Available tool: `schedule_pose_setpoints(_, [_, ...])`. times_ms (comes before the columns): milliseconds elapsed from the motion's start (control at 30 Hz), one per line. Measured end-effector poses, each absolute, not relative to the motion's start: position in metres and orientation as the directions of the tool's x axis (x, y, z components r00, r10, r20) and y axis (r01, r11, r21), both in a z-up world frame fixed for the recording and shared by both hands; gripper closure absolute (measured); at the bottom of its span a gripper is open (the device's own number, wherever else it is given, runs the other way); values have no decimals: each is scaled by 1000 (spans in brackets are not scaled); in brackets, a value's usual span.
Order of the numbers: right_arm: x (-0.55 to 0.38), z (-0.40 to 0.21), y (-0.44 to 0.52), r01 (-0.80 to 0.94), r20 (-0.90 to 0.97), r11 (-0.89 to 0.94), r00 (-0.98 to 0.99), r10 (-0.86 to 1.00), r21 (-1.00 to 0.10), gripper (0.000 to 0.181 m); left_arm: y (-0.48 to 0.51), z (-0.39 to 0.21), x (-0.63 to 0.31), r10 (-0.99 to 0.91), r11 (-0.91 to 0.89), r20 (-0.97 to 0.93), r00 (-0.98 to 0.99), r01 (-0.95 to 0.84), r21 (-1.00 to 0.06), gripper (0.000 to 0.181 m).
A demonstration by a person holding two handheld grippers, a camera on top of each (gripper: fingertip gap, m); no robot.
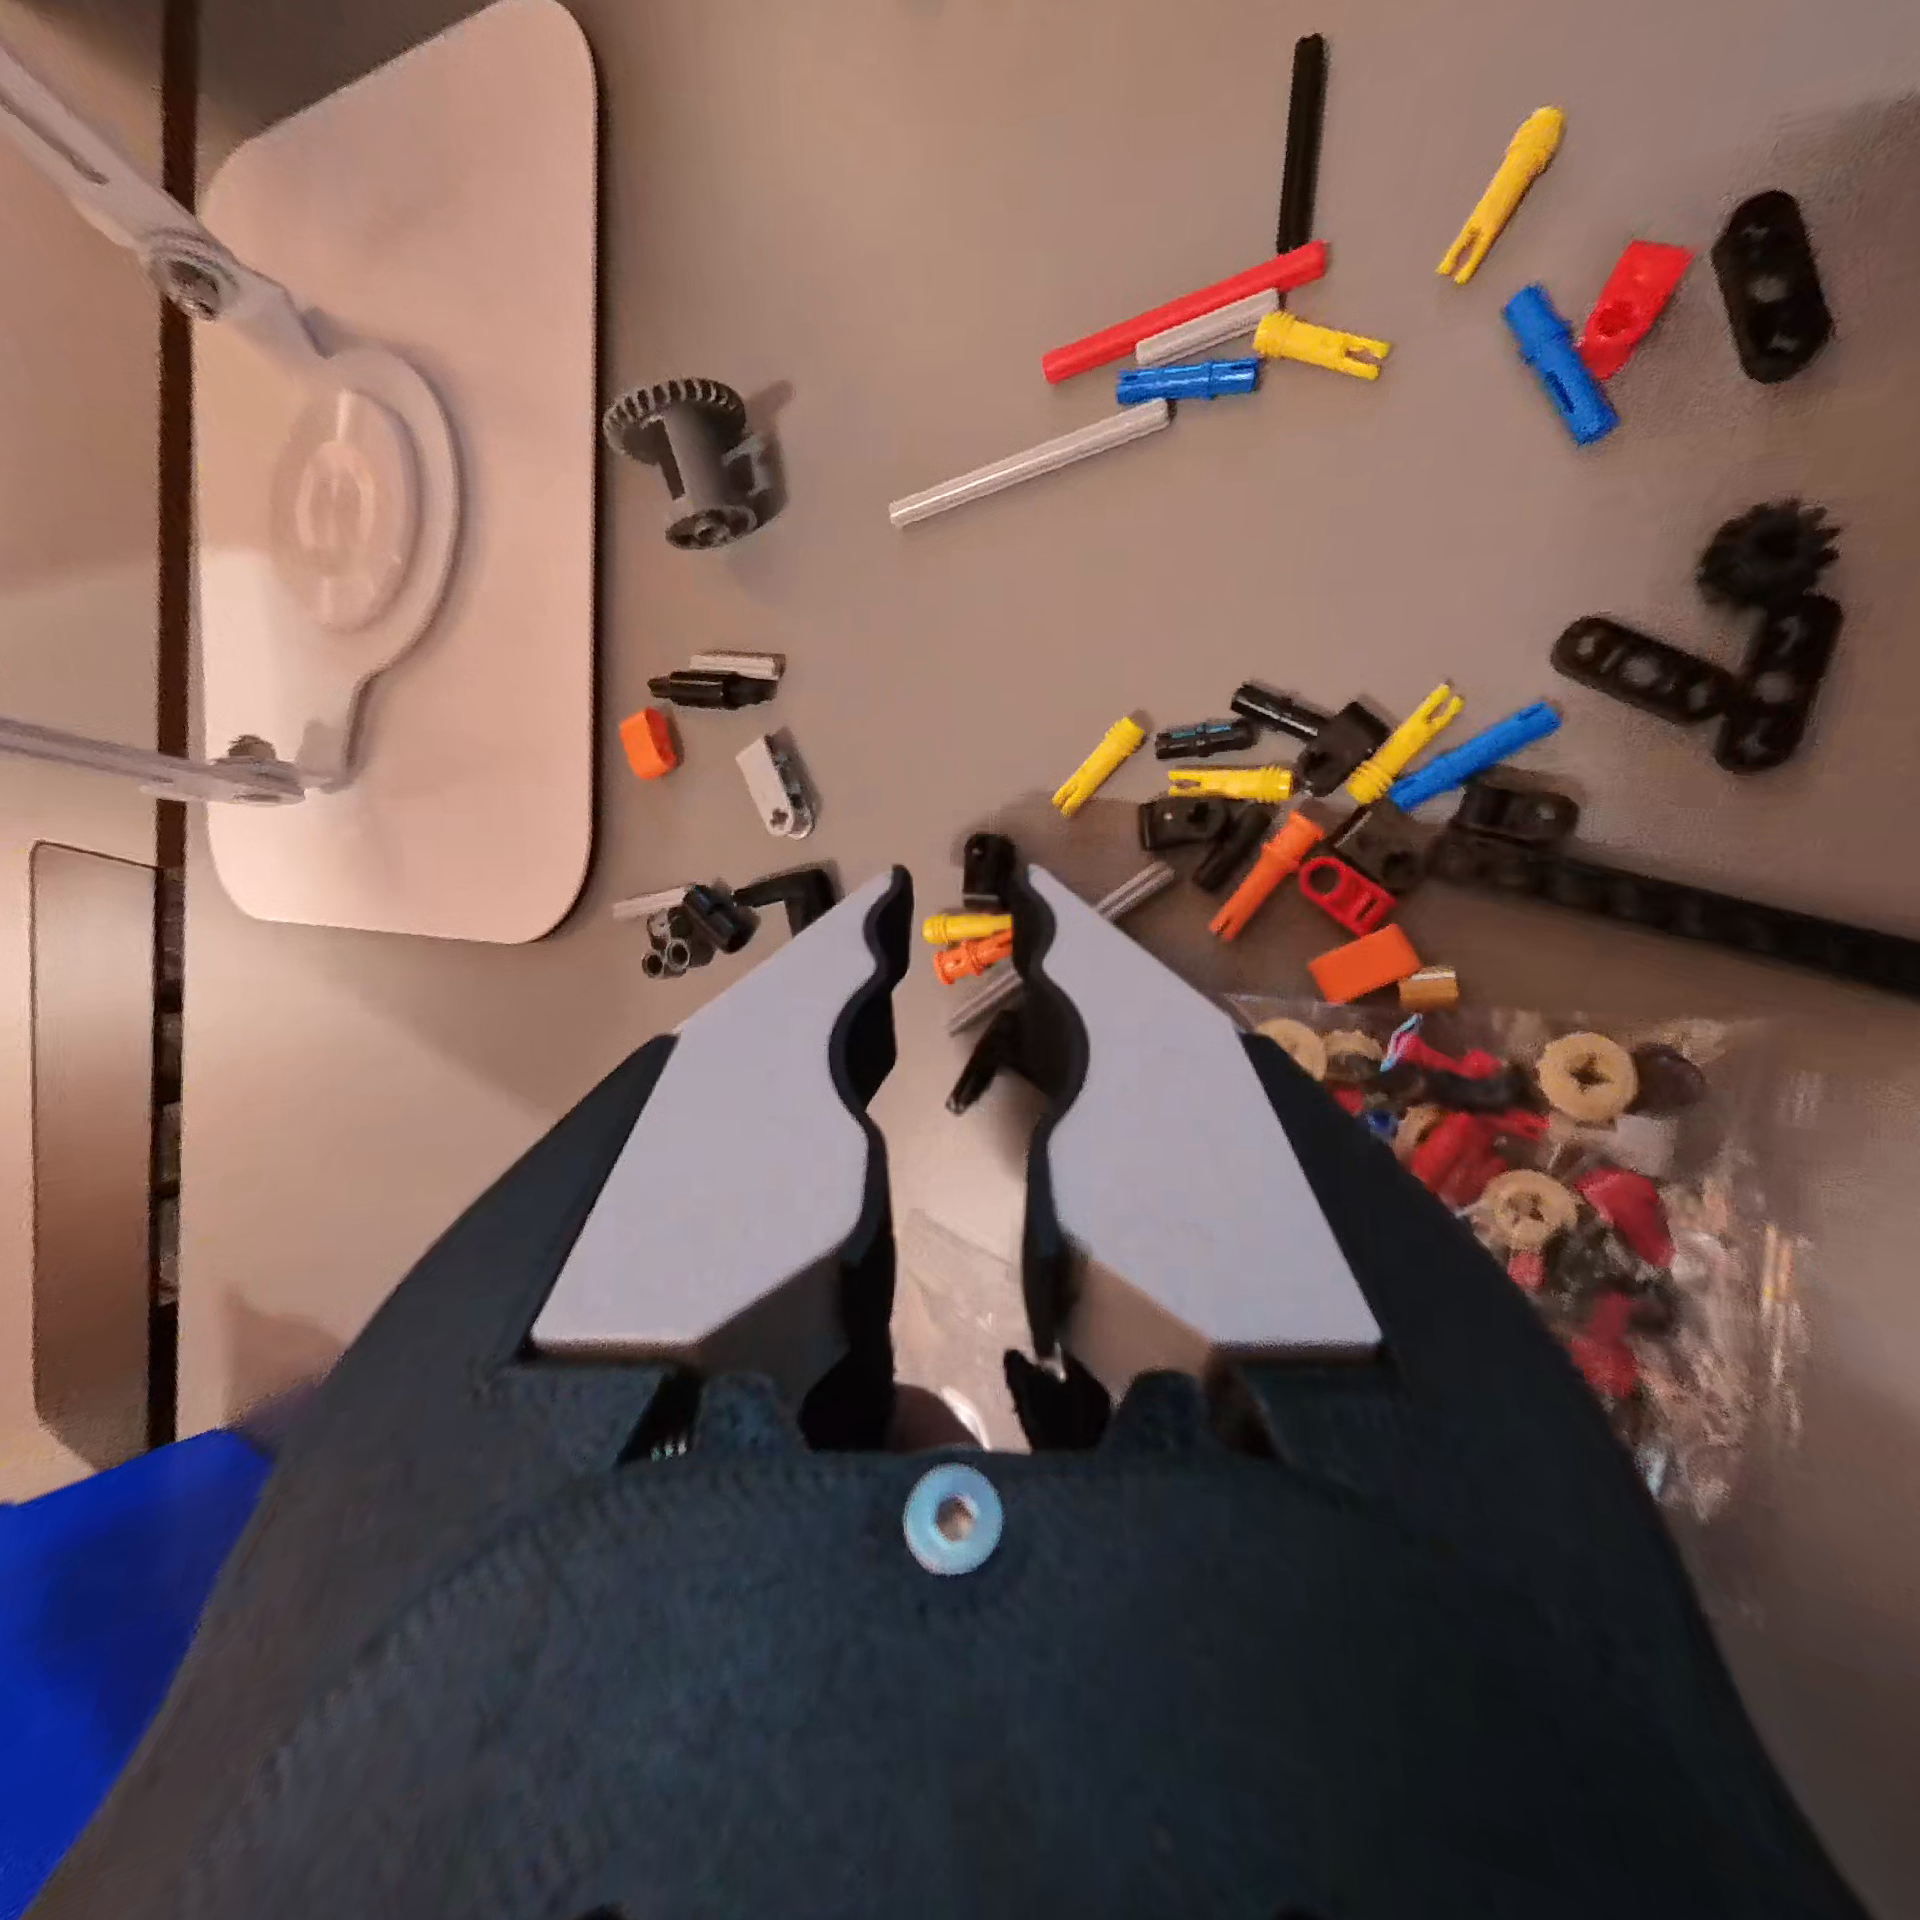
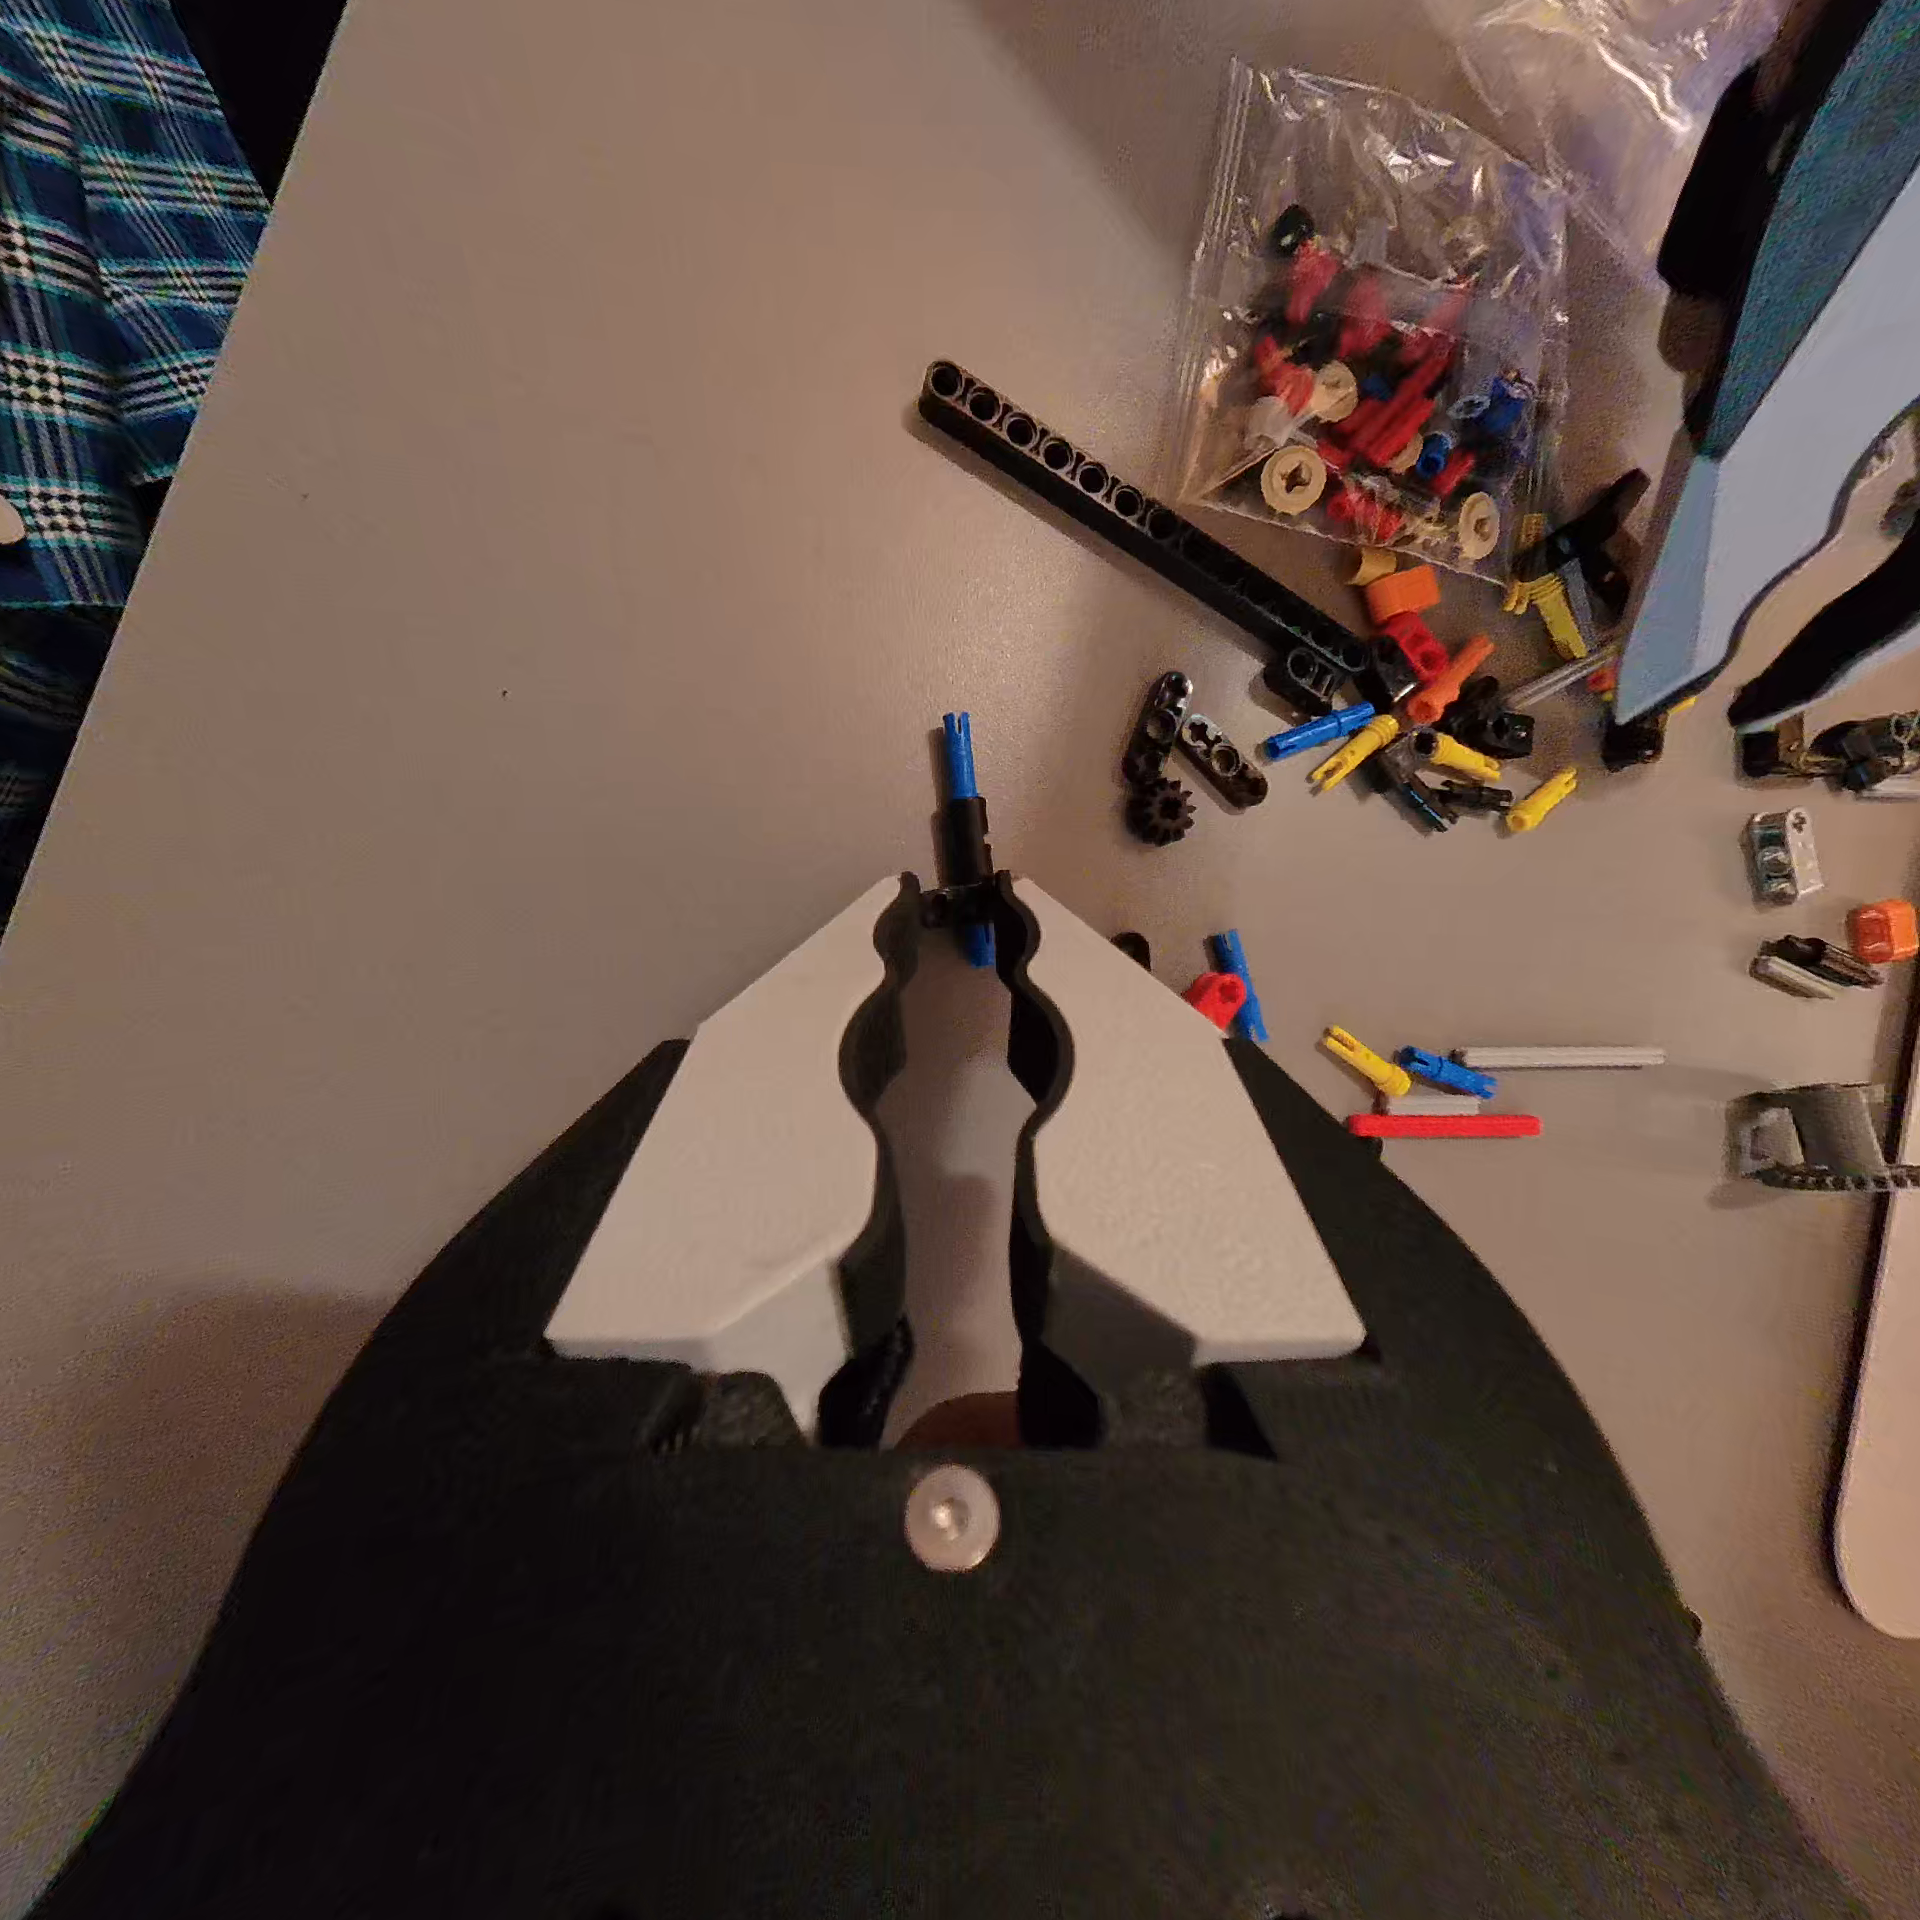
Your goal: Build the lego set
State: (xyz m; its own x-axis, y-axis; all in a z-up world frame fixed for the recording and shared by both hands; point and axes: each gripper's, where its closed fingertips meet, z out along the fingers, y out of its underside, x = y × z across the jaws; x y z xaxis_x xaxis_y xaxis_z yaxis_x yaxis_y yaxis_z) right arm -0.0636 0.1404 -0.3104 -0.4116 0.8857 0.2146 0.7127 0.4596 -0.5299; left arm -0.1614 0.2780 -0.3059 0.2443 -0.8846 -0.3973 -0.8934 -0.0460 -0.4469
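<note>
Your clear plastic zip bag (image 2: 1371,343) lay on the pale tabletop (image 2: 582,499), holding red pins, tan round bushes with cross holes, and a few blue and black bits. One corner of the bag overlapped the far end of the long black beam with a row of round holes (image 2: 1132,520). In the left wrist view the same bag (image 1: 1507,1174) sat just beside your left gripper's right finger.

Your right gripper (image 2: 961,894) was closed on a small black connector with a blue pin through it (image 2: 964,831); the tips pinched its lower part, the blue end pointed forward beyond them, and the piece was clear of the table pile.

Your left gripper (image 1: 961,914) stood narrowly parted and held nothing. Between its tips, seen against the table, lay a short yellow pin (image 1: 966,925) and a short orange pin (image 1: 971,961), with a small black connector (image 1: 987,862) just ahead; whether the fingers touched them, I cannot tell.

The loose pile of yellow, blue, black and orange pins (image 1: 1299,790) lay right of that gripper. A dark grey gear housing (image 1: 696,457) stood apart, near the pale rounded board (image 1: 468,156)
</note>
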Motion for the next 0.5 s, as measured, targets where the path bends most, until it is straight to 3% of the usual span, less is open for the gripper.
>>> schedule_pose_setpoints(33, [-63,-310,140,712,215,460,-412,885,-530,170,280,-309,-161,-887,-55,-391,246,-897,-439,166])
schedule_pose_setpoints(267, [-63,-310,141,707,214,459,-412,886,-539,170,284,-312,-157,-887,-91,-372,271,-895,-437,176])
schedule_pose_setpoints(500, [-62,-310,142,711,178,423,-396,901,-562,170,236,-271,-147,-836,-188,-355,420,-825,-533,177])
